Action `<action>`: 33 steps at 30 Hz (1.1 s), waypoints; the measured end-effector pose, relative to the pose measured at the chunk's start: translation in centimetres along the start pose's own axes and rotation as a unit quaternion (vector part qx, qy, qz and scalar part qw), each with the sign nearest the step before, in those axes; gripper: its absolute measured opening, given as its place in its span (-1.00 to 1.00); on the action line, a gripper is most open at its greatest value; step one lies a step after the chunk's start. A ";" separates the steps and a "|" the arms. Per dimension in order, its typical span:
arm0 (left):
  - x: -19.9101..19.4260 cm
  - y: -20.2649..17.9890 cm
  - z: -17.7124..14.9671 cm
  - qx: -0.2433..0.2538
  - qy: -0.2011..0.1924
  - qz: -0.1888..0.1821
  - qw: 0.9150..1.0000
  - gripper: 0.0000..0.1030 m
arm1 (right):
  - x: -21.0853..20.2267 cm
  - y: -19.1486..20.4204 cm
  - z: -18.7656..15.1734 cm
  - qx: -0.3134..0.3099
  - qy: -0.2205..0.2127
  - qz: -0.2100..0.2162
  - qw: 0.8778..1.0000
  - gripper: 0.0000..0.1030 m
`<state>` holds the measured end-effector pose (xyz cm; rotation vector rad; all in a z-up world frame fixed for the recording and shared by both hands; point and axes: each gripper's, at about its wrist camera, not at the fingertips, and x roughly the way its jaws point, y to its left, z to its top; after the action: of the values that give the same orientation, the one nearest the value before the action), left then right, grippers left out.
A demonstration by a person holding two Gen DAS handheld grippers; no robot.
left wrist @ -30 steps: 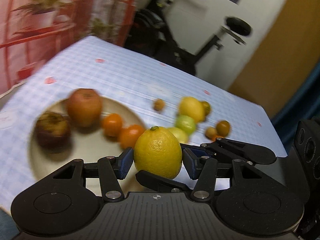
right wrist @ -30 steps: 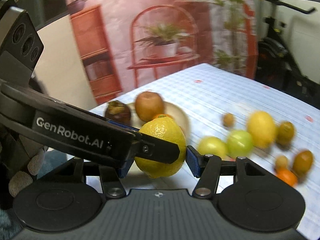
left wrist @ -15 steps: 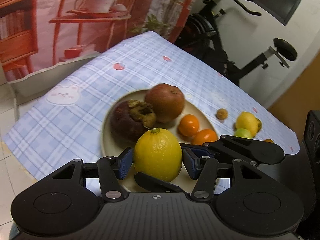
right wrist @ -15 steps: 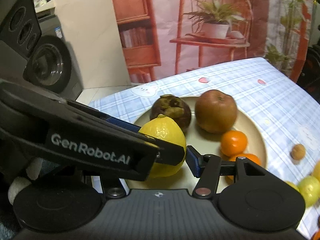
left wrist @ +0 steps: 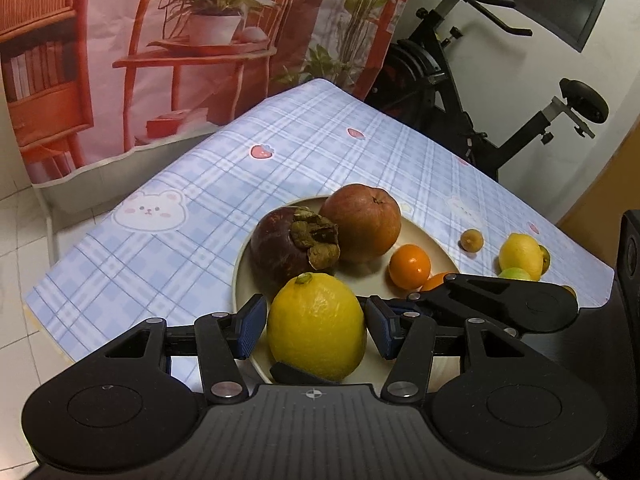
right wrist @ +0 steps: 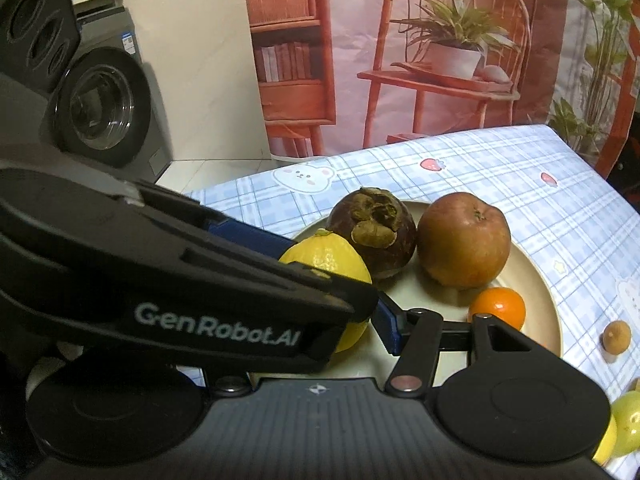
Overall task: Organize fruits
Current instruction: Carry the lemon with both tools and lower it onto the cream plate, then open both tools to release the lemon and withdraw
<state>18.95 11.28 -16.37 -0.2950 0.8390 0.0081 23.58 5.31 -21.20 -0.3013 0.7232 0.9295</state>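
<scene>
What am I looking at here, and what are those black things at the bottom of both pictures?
Those are two hand-held grippers, each carrying its own camera looking along its fingers. One picture is from the left gripper, the other from the right gripper. Both have fingers around one lemon, over a plate holding a dark purple fruit, an apple and small oranges. Which gripper actually grips it, I cannot tell. More fruit, including a second lemon, lies loose on the checked tablecloth.

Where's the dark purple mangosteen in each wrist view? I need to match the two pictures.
Left wrist: mangosteen sits centre, on the plate, just beyond the held lemon.
Right wrist: mangosteen sits centre, right of the lemon's visible top.
Shared landmark: the brown apple, immediately right of it in both.
</scene>
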 end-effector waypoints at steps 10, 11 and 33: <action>-0.2 0.0 0.1 0.002 -0.007 0.011 1.000 0.15 | -0.4 0.4 -0.3 -0.007 -0.008 -0.006 1.000 0.17; -0.2 -0.1 0.1 0.002 -0.007 0.012 1.000 0.15 | -0.5 0.4 -0.3 -0.005 -0.009 -0.006 1.000 0.18; -2.4 -3.3 0.4 0.032 -0.066 0.041 0.996 0.12 | -11.4 -4.3 -7.0 0.140 -0.134 -0.127 0.973 0.33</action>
<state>18.07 8.44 -13.50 -0.1967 0.7178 0.0760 19.63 -7.99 -18.84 -0.0144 0.5417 0.6000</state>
